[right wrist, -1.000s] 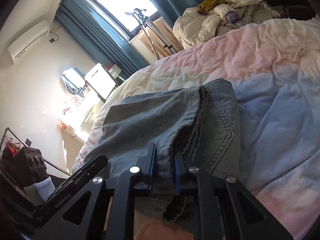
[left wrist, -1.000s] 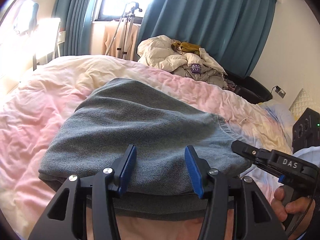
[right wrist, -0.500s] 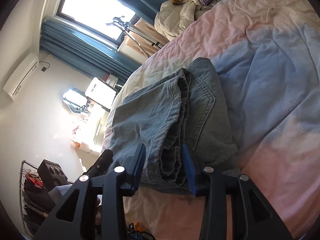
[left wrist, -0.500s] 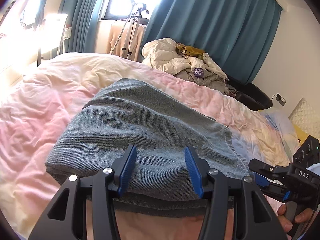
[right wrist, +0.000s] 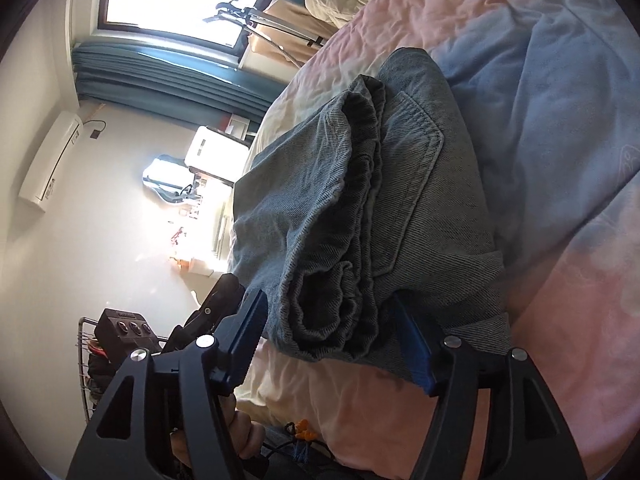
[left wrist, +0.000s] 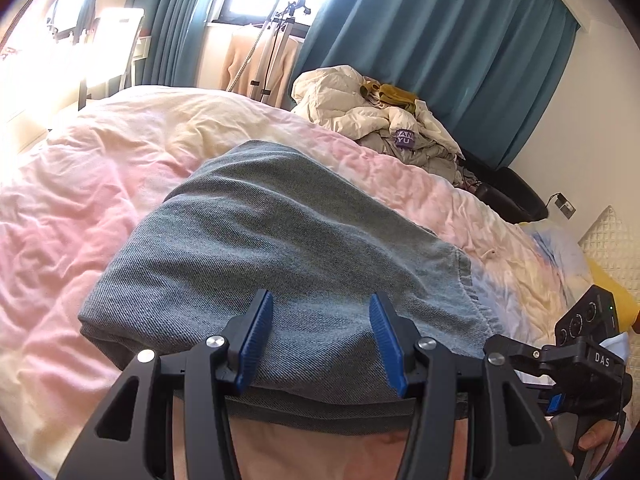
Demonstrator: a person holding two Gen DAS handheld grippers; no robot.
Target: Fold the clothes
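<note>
We see folded grey jeans (left wrist: 280, 264) lying on a pink bed (left wrist: 80, 208). They sit near the edge of the bed that is closest to us.

Our left hand-held gripper (left wrist: 320, 336) hovers over the near edge of the jeans. Its blue pads (left wrist: 256, 332) stand apart. The cloth lies under and between them, but we cannot tell if the pads press on it.

Our right hand-held gripper (right wrist: 336, 344) is at the end of the jeans where the folded layers stack up. Its jaws have just been opening. The thick roll of cloth sits between them, and the pads (right wrist: 250, 332) do not squeeze it. A back pocket (right wrist: 408, 184) shows on the lower layer.

In the left view, the right hand-held gripper (left wrist: 520, 356) shows at the right side, by the corner of the jeans. A hand (left wrist: 600, 438) holds it.

Behind the bed we see a pile of clothes (left wrist: 384, 120) and blue curtains (left wrist: 432, 48).
</note>
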